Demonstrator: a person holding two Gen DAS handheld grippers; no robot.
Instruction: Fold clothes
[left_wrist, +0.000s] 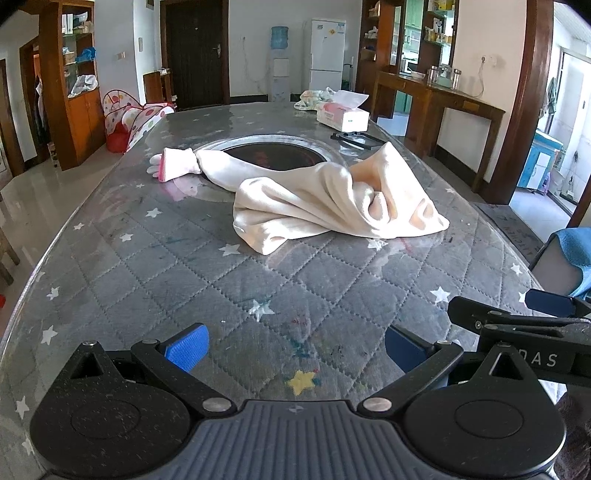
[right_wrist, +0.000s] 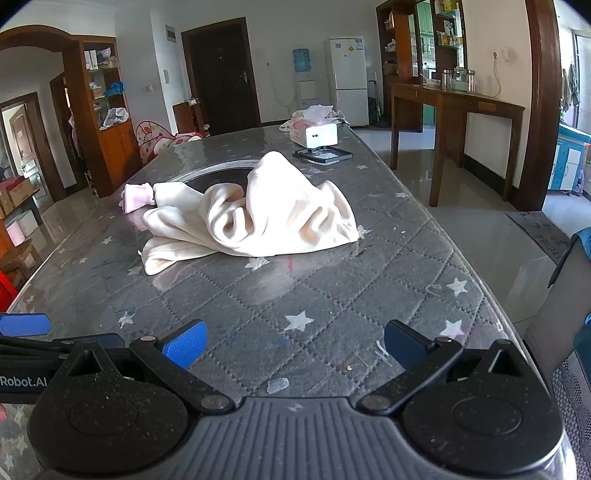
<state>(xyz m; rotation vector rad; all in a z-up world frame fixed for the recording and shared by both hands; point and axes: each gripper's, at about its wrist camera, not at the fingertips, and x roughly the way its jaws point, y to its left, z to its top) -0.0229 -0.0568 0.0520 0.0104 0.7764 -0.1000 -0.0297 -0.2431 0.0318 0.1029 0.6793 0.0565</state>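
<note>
A cream fleece garment (left_wrist: 332, 199) lies crumpled in a heap on the grey quilted table cover (left_wrist: 221, 280), one sleeve stretched out to the far left and ending in a pink cuff (left_wrist: 173, 164). The right wrist view shows the same garment (right_wrist: 258, 218) and its cuff (right_wrist: 136, 197) ahead. My left gripper (left_wrist: 295, 350) is open, low over the near part of the table, well short of the garment. My right gripper (right_wrist: 293, 345) is also open and empty, beside the left one. The right gripper's fingers (left_wrist: 509, 317) show at the right of the left wrist view.
A round dark inset (left_wrist: 273, 155) sits mid-table, partly under the sleeve. At the far end stand a tissue box (left_wrist: 341, 114), a black frame (left_wrist: 356, 138) and a bundle of cloth (left_wrist: 310, 98). The table edge drops off on the right, next to a blue cloth (left_wrist: 576, 251).
</note>
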